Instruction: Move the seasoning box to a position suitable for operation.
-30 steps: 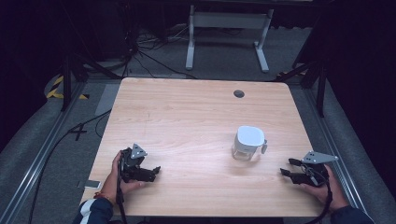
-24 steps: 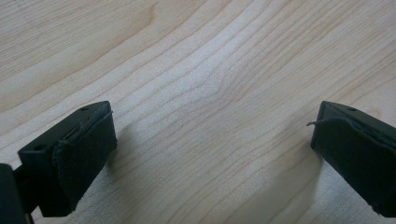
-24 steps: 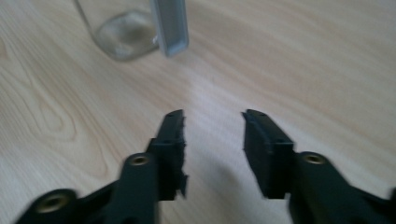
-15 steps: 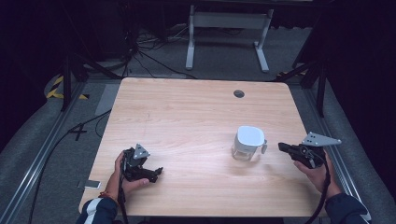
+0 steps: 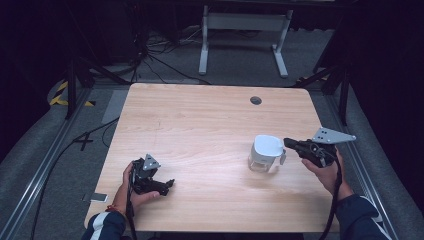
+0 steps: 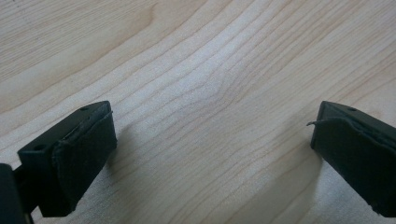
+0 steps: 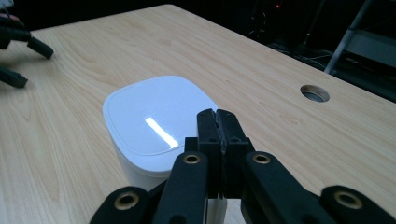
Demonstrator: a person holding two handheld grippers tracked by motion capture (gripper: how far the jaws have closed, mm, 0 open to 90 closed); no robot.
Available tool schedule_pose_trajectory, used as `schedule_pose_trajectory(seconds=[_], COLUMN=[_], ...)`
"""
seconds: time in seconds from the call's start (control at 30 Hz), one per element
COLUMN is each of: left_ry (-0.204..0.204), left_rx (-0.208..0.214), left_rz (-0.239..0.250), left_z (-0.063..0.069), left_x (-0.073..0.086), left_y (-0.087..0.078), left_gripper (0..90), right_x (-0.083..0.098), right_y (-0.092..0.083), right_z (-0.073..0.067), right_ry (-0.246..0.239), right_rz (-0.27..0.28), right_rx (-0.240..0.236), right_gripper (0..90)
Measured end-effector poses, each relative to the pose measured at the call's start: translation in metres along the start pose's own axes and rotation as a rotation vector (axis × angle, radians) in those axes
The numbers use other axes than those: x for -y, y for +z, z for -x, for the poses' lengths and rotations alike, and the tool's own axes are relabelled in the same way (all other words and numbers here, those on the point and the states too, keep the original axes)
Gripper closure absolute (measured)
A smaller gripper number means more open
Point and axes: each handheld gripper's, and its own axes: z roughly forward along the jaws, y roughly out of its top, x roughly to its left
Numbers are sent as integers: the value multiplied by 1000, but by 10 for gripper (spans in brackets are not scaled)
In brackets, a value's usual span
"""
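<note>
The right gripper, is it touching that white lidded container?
Cannot tell. In the high view the right gripper reaches the white lidded container at its side; in the right gripper view its shut jaws overlap the lid, hiding any gap.

The wooden table (image 5: 200,130) is lit evenly from above, while the floor and the room around it stay very dark. The white lid (image 7: 154,116) carries a short bright streak of glare. Soft shadows lie on the wood beside the pads (image 6: 84,154) of the left gripper. The near black links of the right gripper (image 7: 217,122) look slightly soft, and the high view is a little grainy.
</note>
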Motion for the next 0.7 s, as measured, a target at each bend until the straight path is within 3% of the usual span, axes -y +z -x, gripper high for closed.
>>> schedule_pose_trajectory(seconds=[0.13,0.47,0.7], left_ry=[0,0,0], left_rx=[0,0,0], left_rz=[0,0,0], left_z=[0,0,0], left_x=[0,0,0], left_y=[0,0,0], left_gripper=[3,3,3], right_x=[1,2,2], right_y=[7,8,7], right_z=[-3,-6,-8], right_ry=[-16,-2,-27], right_rz=[-29,-14,-20], right_rx=[-4,-29,-5], right_gripper=[897,898,899])
